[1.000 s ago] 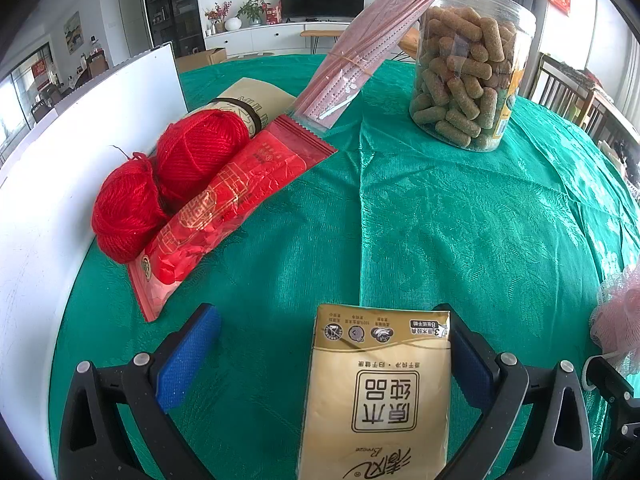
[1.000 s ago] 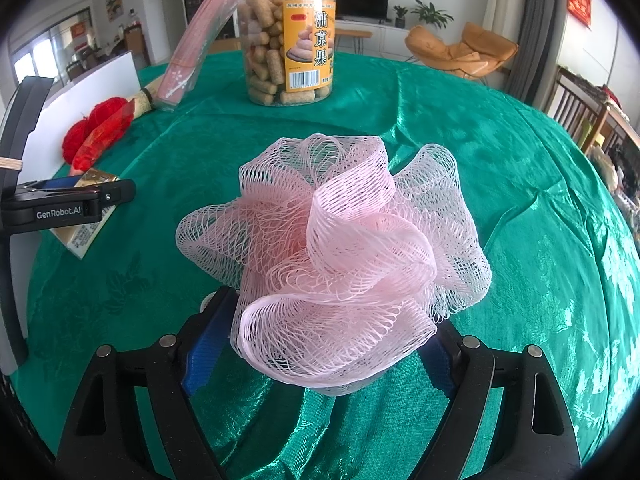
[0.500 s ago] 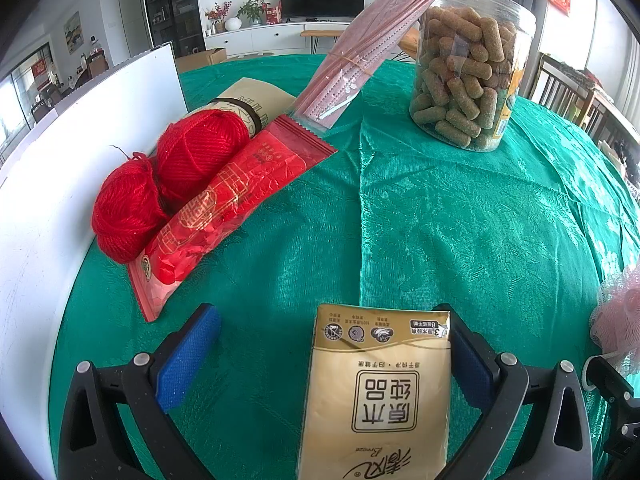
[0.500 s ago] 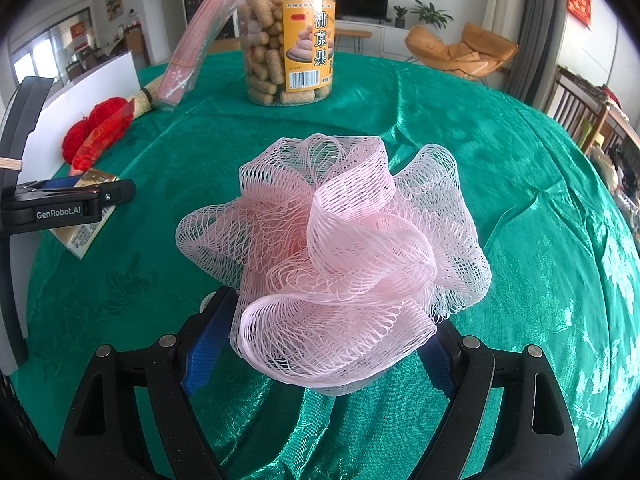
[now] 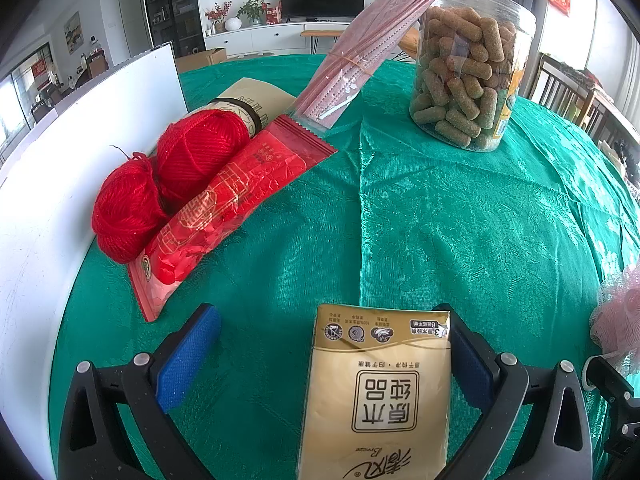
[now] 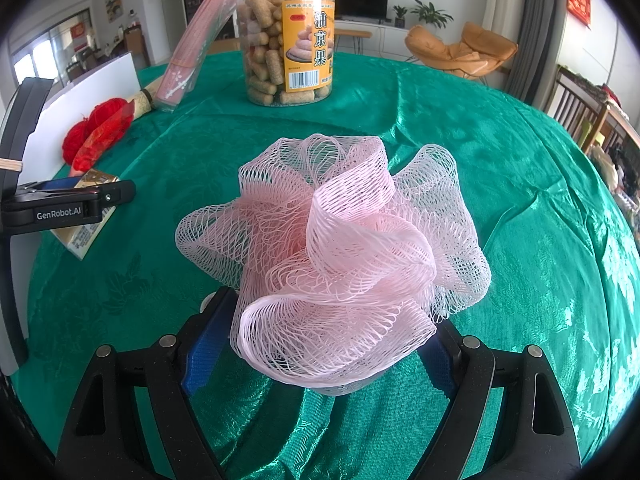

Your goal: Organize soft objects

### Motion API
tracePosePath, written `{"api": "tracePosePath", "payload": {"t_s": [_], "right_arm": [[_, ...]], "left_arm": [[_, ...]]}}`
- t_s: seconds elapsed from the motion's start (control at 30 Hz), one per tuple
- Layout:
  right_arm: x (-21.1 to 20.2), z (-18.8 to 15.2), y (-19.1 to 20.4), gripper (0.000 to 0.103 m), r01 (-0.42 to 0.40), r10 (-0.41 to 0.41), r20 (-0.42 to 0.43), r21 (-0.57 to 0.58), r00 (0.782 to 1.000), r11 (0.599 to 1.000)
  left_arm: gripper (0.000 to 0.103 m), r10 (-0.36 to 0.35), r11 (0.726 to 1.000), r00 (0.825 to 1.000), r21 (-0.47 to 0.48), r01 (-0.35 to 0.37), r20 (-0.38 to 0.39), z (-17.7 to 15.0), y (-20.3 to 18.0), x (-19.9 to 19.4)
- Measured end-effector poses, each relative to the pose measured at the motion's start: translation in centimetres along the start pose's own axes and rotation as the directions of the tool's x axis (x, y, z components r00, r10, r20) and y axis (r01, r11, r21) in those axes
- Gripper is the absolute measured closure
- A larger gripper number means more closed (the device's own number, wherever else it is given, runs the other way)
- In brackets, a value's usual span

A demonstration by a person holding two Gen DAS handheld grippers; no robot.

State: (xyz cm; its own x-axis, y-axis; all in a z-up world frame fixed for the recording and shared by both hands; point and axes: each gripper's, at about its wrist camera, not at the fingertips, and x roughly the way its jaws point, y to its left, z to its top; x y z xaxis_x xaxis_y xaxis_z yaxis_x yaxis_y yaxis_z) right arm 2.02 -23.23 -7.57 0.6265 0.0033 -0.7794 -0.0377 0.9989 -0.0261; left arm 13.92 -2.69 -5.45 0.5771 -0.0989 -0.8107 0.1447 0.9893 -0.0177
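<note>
Nothing moved: left hand-held gripper (image 5: 334,354) spread around tissue pack (image 5: 378,392); right (image 6: 324,344) pinching pink loofah (image 6: 340,256).

The pink mesh bath pouf (image 6: 340,256) covers the right gripper's (image 6: 320,344) fingertips. The gold tissue pack (image 5: 380,392) runs off the bottom edge; its small print is unreadable.

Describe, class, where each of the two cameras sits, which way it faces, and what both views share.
Left wrist: on the left gripper, facing forward over a gold tissue pack toward red yarn; own fingers show.
Right wrist: on the right gripper, facing a pink mesh pouf; the left gripper shows at left.
Shared: snack jar, green tablecloth, yarn, pouf.
</note>
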Motion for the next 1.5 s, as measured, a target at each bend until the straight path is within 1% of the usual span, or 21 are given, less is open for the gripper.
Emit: {"api": "tracePosePath", "payload": {"t_s": [1.5], "right_arm": [[0.05, -0.01, -0.05, 0.017, -0.005, 0.005, 0.000, 0.003, 1.000, 1.000]], "left_arm": [[0.000, 0.001, 1.000, 1.000, 0.002, -0.001, 0.000, -0.09, -0.04, 0.24]]}}
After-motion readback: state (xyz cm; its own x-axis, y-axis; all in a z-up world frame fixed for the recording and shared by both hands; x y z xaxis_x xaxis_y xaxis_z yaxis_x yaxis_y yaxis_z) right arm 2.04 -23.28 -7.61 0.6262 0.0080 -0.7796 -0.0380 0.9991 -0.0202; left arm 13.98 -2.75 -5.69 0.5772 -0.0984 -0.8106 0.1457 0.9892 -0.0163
